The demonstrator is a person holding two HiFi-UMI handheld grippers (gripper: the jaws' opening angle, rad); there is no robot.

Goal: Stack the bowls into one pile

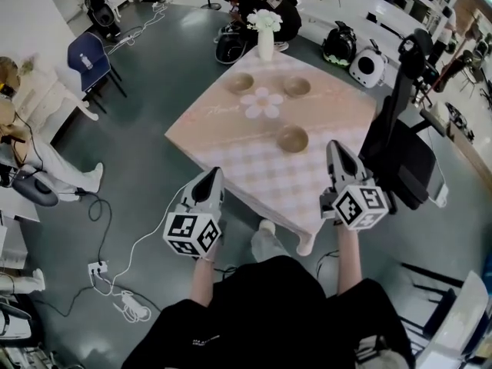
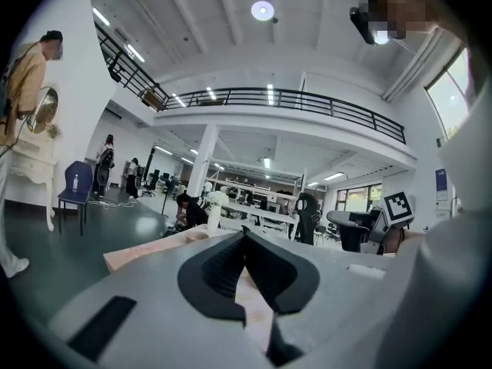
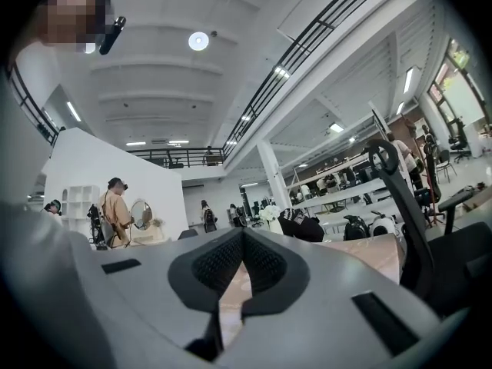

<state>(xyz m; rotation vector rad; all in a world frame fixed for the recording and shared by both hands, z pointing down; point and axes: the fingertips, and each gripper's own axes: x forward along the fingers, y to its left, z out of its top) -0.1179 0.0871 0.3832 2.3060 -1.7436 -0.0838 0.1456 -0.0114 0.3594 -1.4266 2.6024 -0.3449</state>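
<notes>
A large open hall with a grey floor is seen, and in it a surface (image 1: 231,141) covered by a pink checked cloth with a white flower motif at its middle. Three brown bowls are set apart on the cloth, none stacked: a nearest bowl (image 1: 292,138) towards the near edge, and a far-left bowl (image 1: 239,82) and a far-right bowl (image 1: 297,87) on either side of the motif. A white vase (image 1: 265,43) of white flowers is placed at the far corner. The left gripper (image 1: 216,177) is held over the floor, just off the near-left edge and well apart from every bowl. The right gripper (image 1: 335,148) is held at the near-right edge, with the nearest bowl near it, ahead and to its left. In the gripper views the jaws of the left gripper (image 2: 244,235) and of the right gripper (image 3: 242,233) are shown closed tip to tip, with nothing between them. Both grippers are pointed roughly level towards the surface, with the forearms stretched forward from the body. Faint script is printed on the cloth but cannot be read. A black office chair (image 1: 403,156) is placed beside the surface's right side.
</notes>
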